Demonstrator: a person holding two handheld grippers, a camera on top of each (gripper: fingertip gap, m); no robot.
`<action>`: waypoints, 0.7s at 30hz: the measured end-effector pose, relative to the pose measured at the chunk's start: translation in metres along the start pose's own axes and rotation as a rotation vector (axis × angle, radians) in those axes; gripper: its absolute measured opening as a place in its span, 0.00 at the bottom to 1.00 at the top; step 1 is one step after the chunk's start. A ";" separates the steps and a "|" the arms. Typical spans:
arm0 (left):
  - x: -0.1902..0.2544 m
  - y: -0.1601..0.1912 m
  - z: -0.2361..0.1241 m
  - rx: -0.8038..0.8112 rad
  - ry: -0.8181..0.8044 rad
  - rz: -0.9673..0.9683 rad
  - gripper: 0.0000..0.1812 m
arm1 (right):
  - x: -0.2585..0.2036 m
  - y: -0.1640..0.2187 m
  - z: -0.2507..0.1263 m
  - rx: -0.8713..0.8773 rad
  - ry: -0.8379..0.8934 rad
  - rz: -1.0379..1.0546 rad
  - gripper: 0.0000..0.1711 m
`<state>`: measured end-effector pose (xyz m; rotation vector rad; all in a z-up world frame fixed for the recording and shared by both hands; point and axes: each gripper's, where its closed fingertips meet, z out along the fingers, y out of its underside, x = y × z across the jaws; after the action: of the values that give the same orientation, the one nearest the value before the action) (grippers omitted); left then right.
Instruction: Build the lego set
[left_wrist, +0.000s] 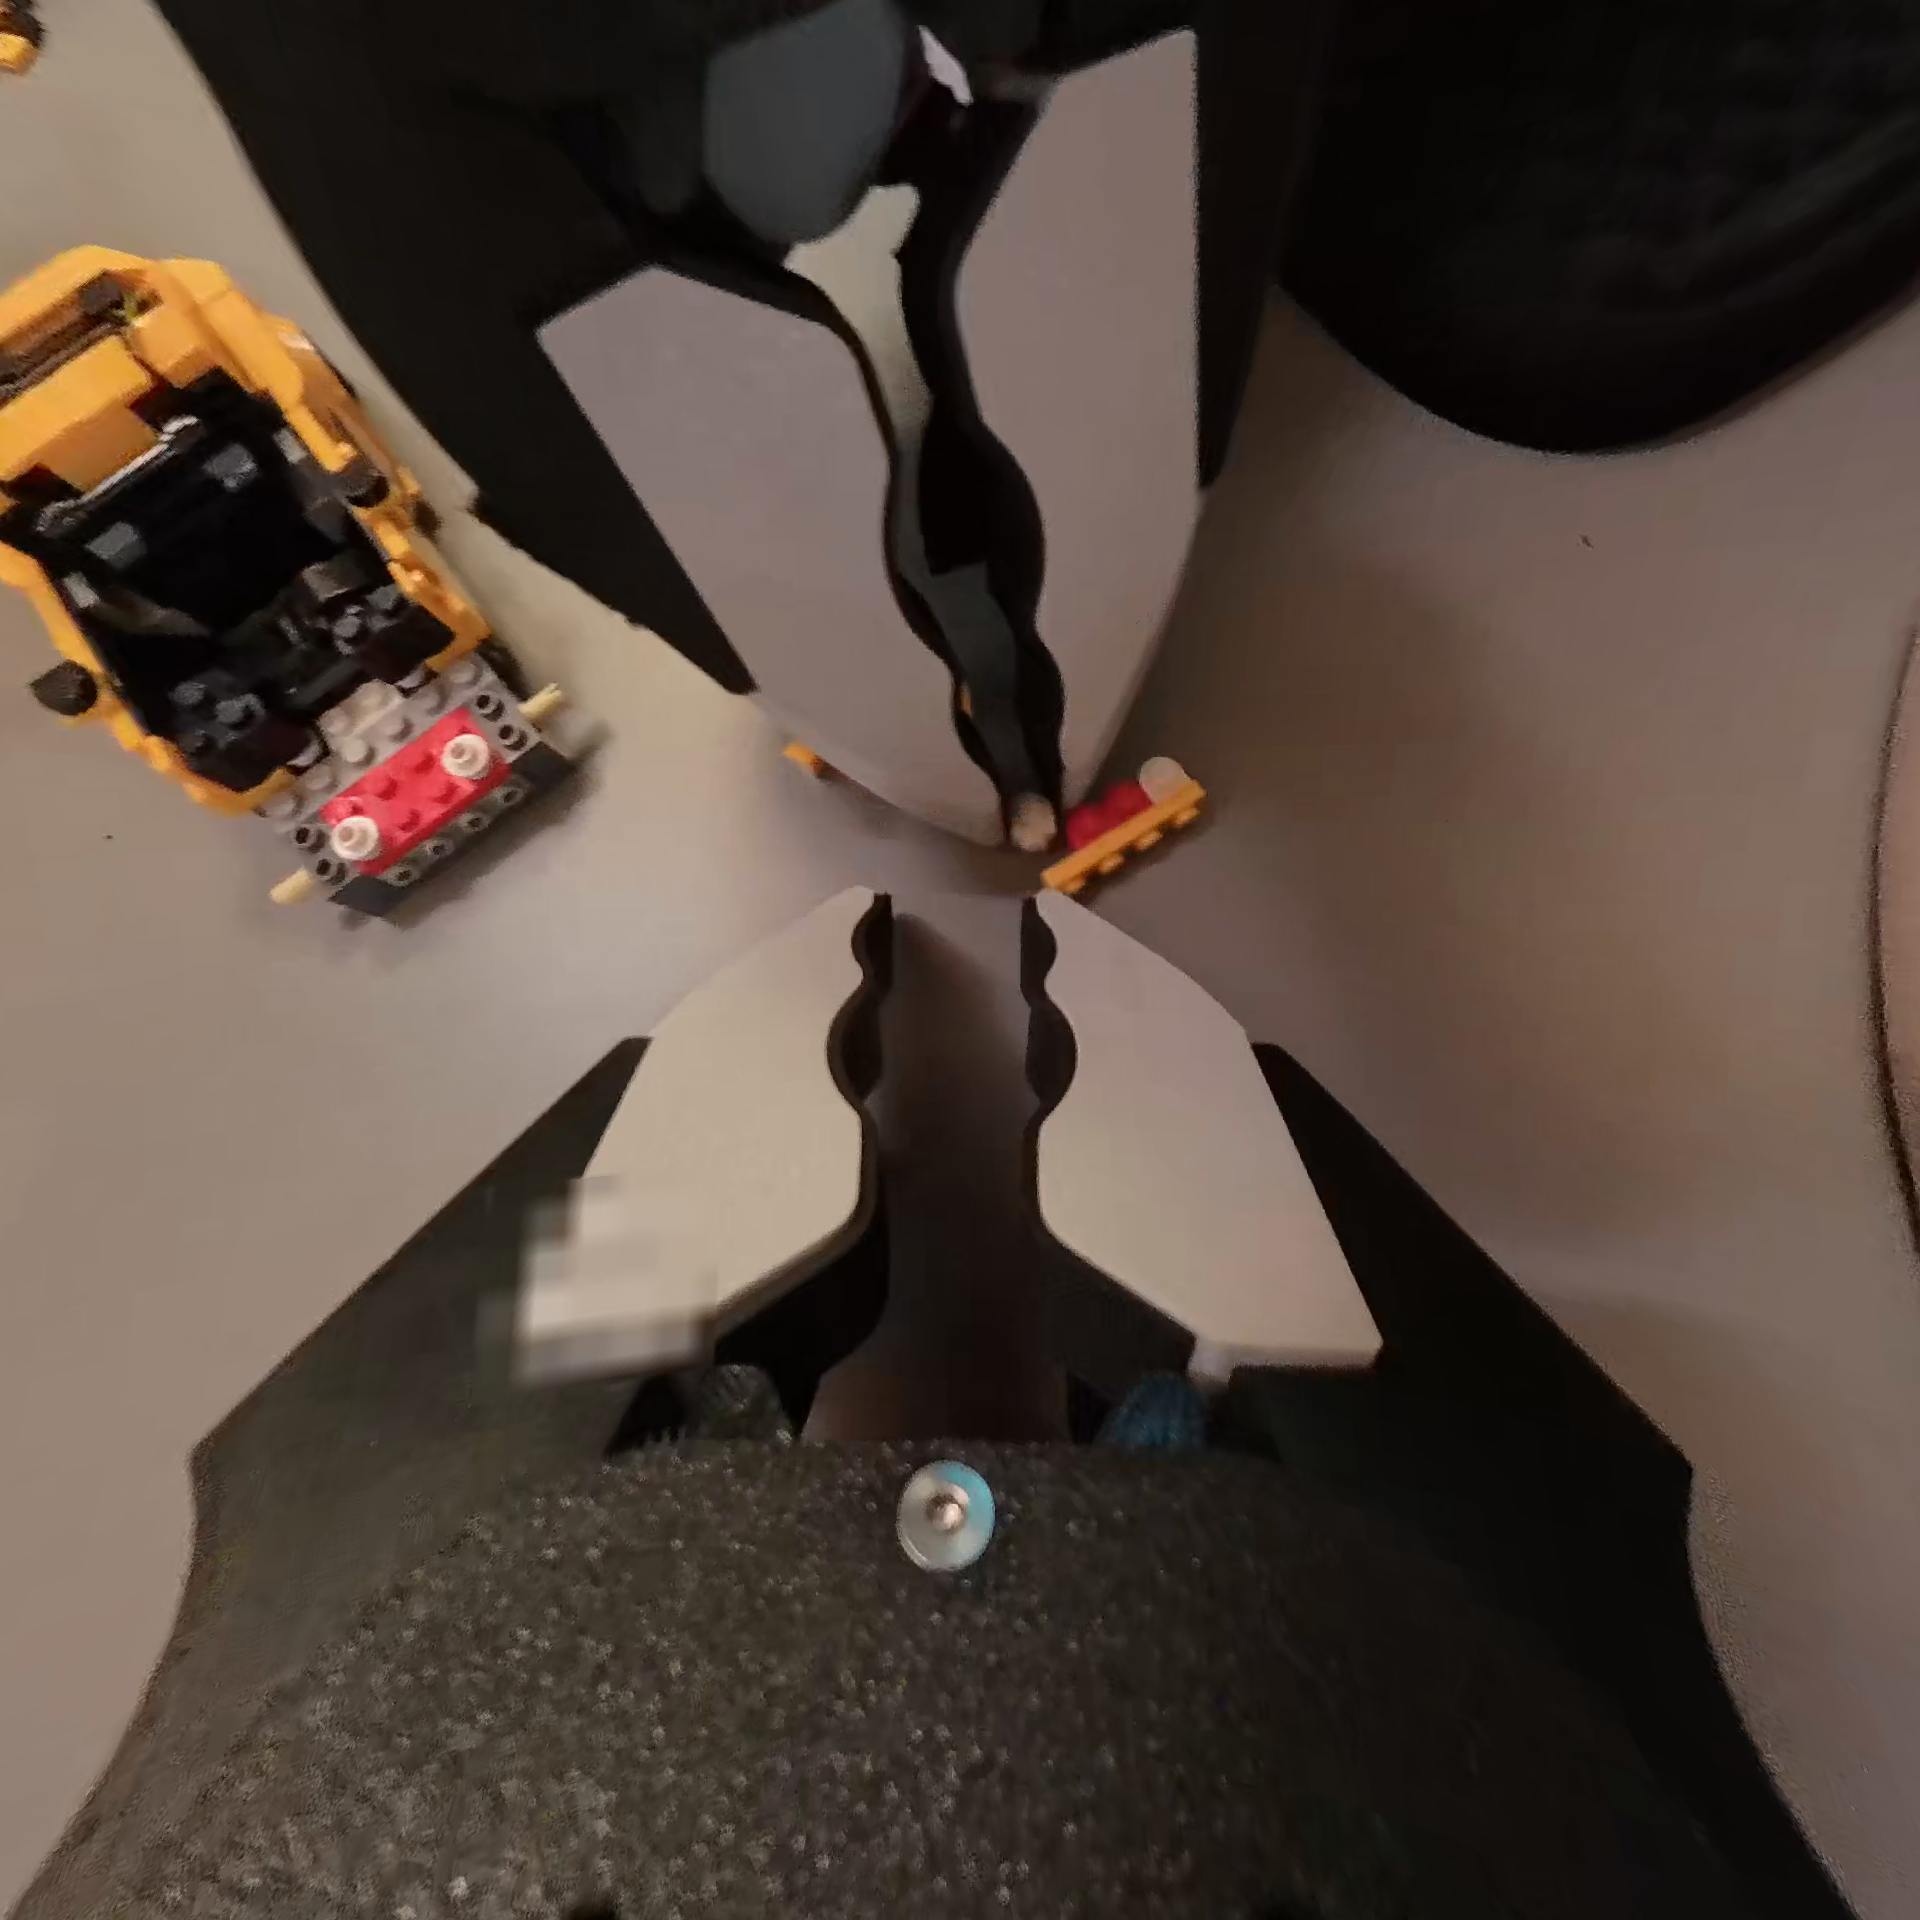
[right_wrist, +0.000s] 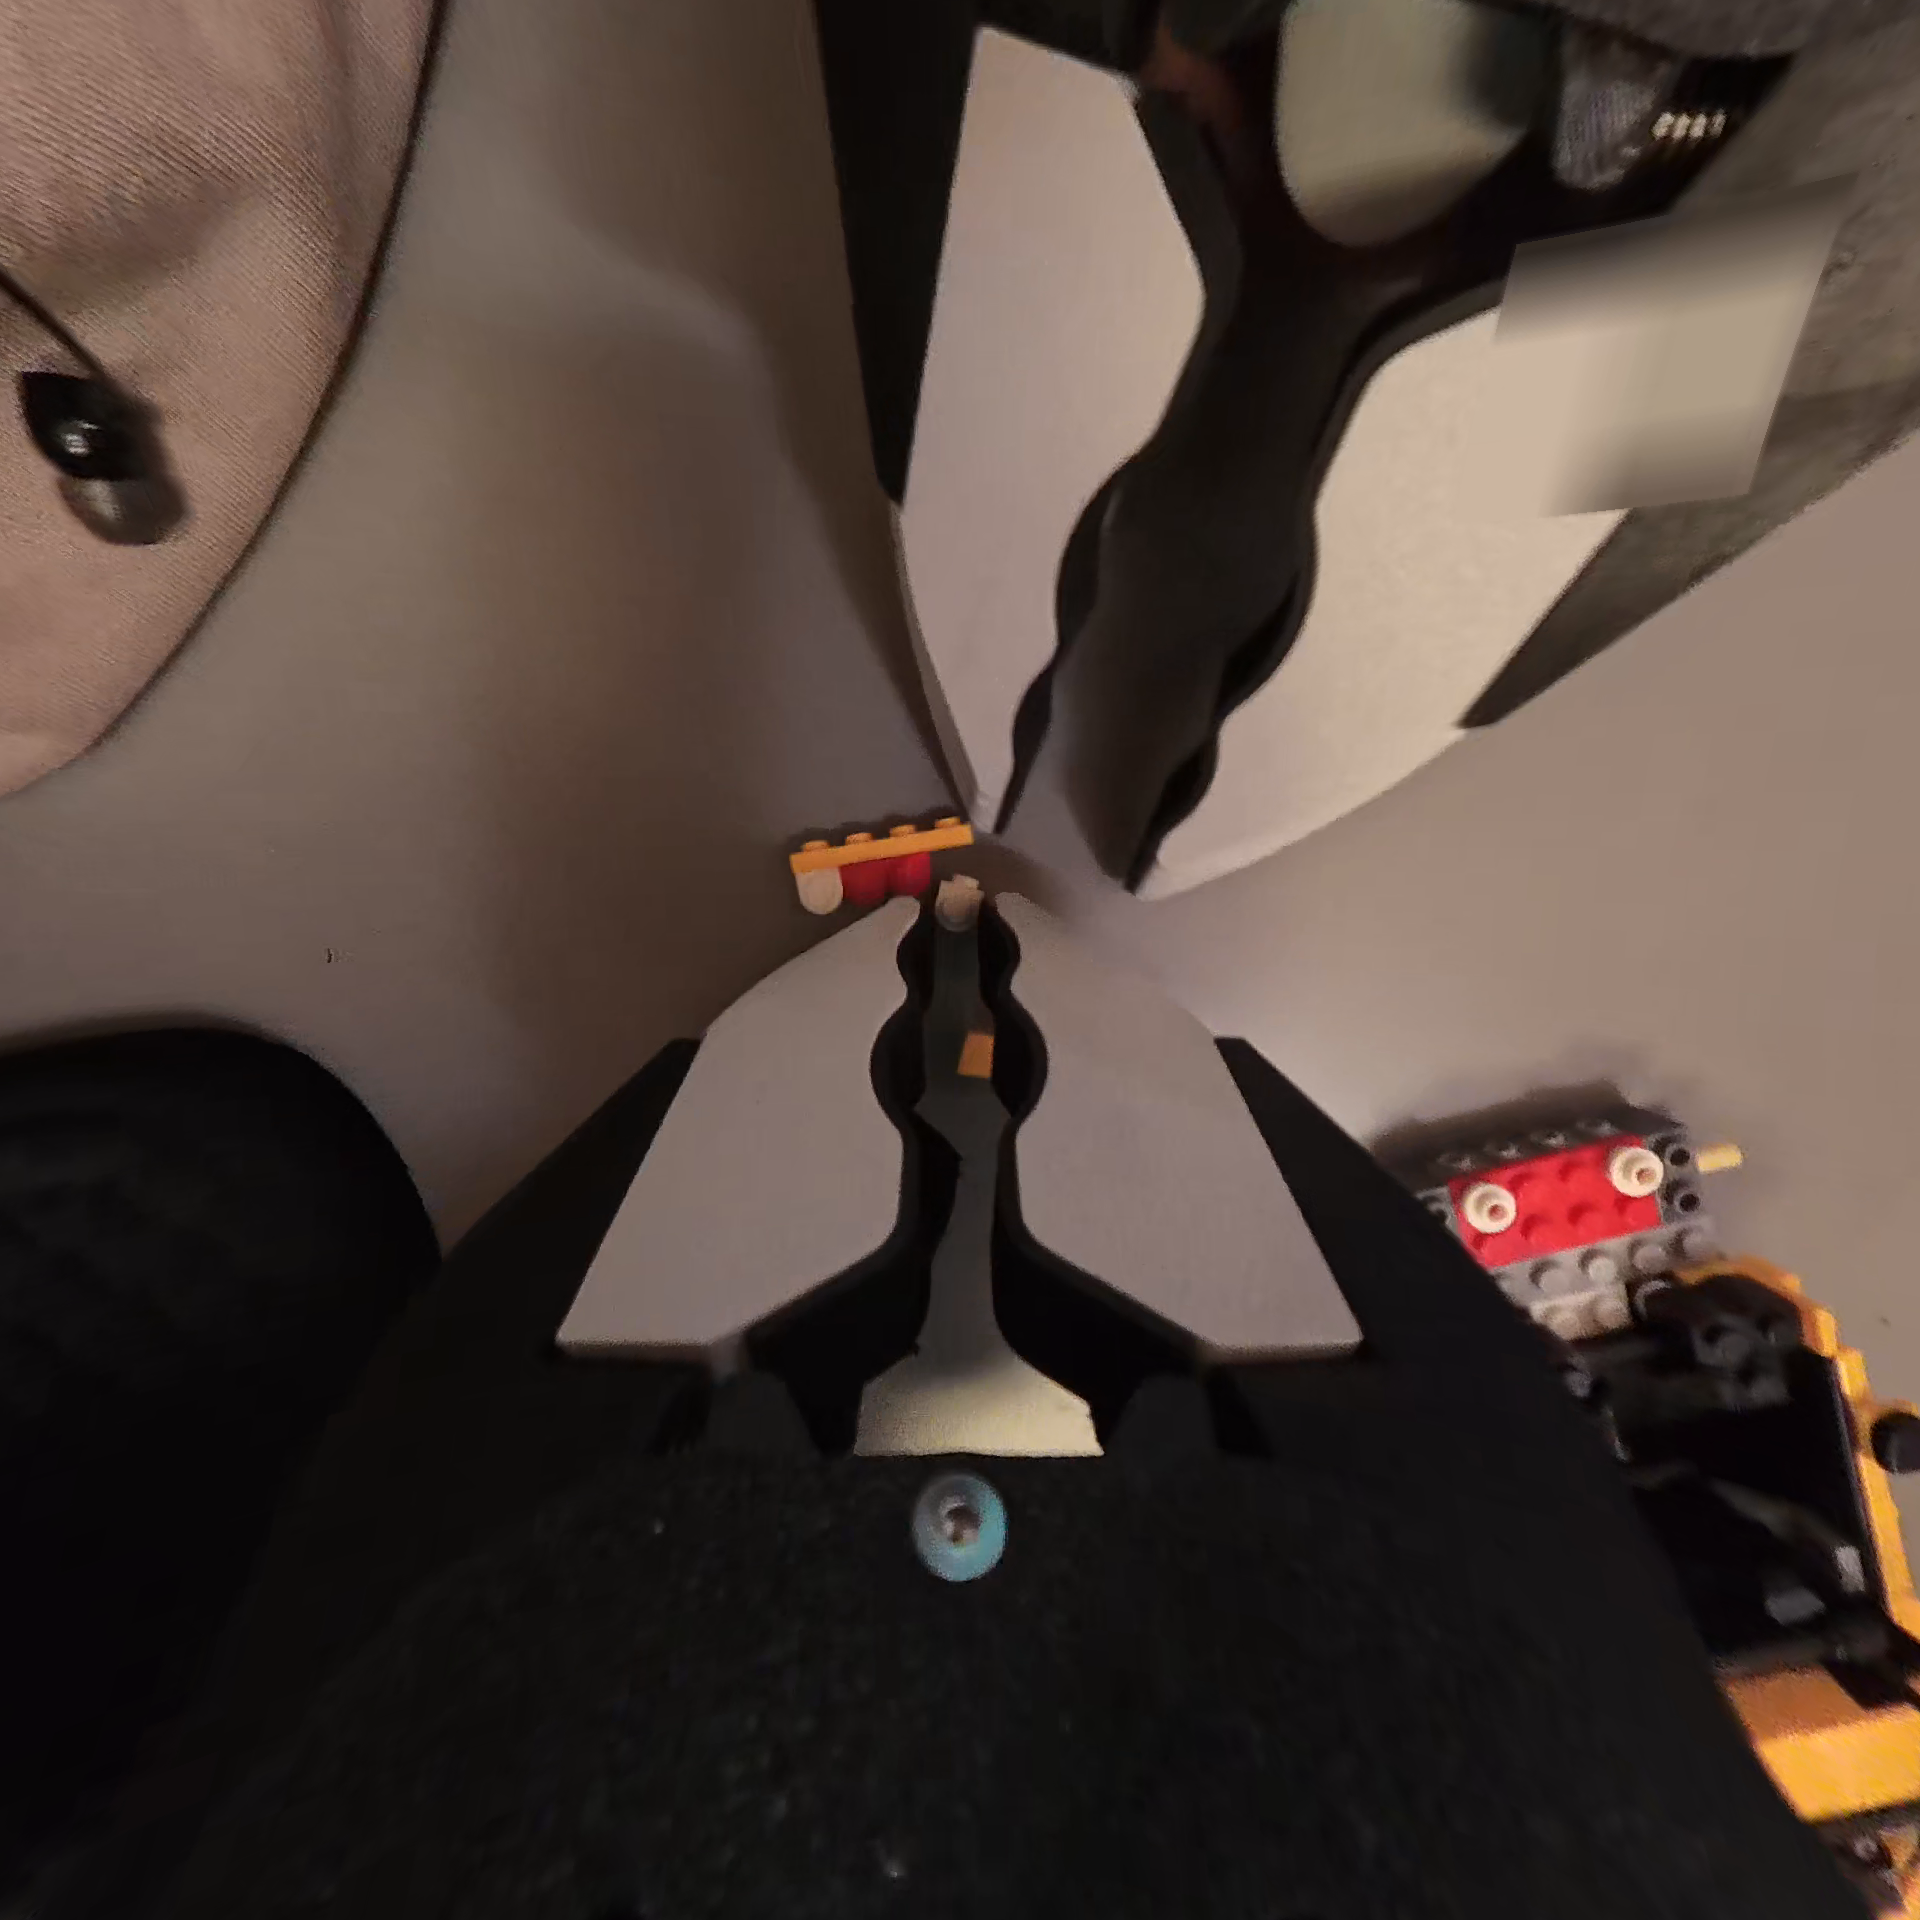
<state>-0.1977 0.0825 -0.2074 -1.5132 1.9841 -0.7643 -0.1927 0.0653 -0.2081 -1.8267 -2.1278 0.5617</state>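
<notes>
So the whole thing hinges on that tiny round white stud (right_wrist: 958, 900) pinched at the very tip of the right tongs (right_wrist: 961, 914), which are clenched on it, and the little sub-build it presumably goes onto: an orange plate (right_wrist: 883, 847) with red round bricks (right_wrist: 886, 878) and one white round piece already on its end. In the right wrist view that plate lies just up and left of the tong tips, nearly touching, its long axis running left to right across the frame, so the stud only needs a short nudge toward the upper left to meet it. In the left wrist view the same plate (left_wrist: 1127, 836) sits just up and right of the left tongs (left_wrist: 956, 914), tilted diagonally. Those tongs are released, a clear gap between the tips and nothing in it, and the two tools are practically nose to nose over the plate. The right one looks nearer, though the blur makes it hard to say whether the stud is already touching anything. The bench (left_wrist: 1507, 727) is plain matte grey. The half-built yellow car (left_wrist: 239, 582) sits well apart at the left of the left view and the lower right of the right view, and there's pale fabric at the upper left of the right view.
</notes>
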 end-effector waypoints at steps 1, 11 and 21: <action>-0.002 0.000 0.000 0.006 0.000 -0.005 0.13 | -0.001 -0.001 0.001 0.006 -0.004 0.001 0.04; 0.011 -0.002 -0.007 0.051 0.125 -0.050 0.15 | -0.006 -0.001 0.002 0.031 -0.021 0.010 0.05; -0.003 -0.002 0.002 0.025 -0.003 -0.014 0.13 | -0.008 -0.001 0.002 0.054 -0.041 -0.028 0.05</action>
<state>-0.1944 0.0848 -0.2071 -1.5152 1.9569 -0.7894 -0.1936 0.0567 -0.2089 -1.7687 -2.1402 0.6490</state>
